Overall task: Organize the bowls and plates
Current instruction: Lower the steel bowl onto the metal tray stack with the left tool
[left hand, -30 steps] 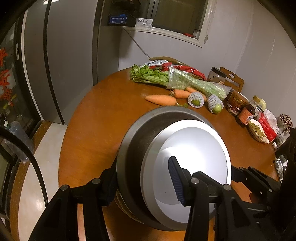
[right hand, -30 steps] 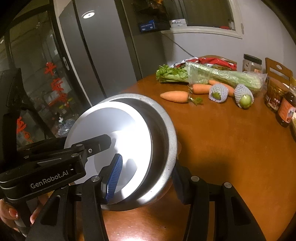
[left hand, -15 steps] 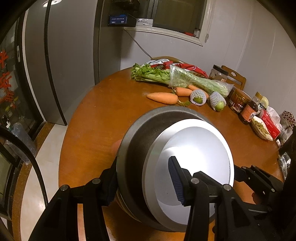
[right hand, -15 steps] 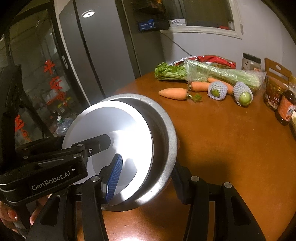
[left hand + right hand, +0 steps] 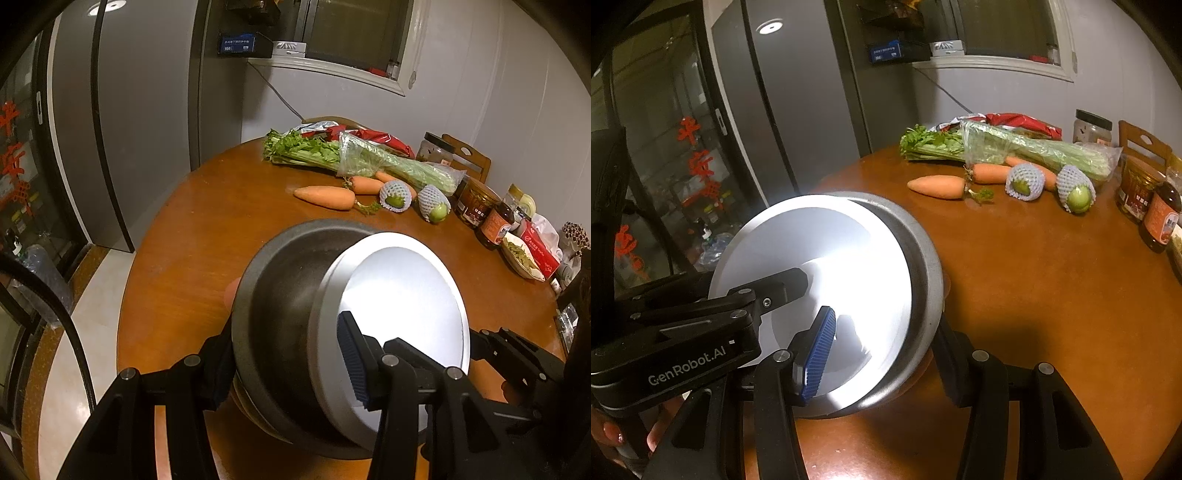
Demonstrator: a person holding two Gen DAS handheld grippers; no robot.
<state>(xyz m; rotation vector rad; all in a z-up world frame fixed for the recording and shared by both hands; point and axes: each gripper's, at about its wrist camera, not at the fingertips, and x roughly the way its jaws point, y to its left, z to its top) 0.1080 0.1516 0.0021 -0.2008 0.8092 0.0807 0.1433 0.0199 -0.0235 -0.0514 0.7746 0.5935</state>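
got both my left gripper (image 5: 284, 363) and right gripper (image 5: 882, 356) clamped on opposite rims of the steel bowl (image 5: 295, 314), tilted just above the tabletop (image 5: 207, 236); slick metal, so uneven squeeze could let it slip out

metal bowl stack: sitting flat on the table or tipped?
Tipped. The metal bowl stack leans with its bright inside facing sideways, and both grippers, left and right, clamp its rim from opposite sides above the wooden table.
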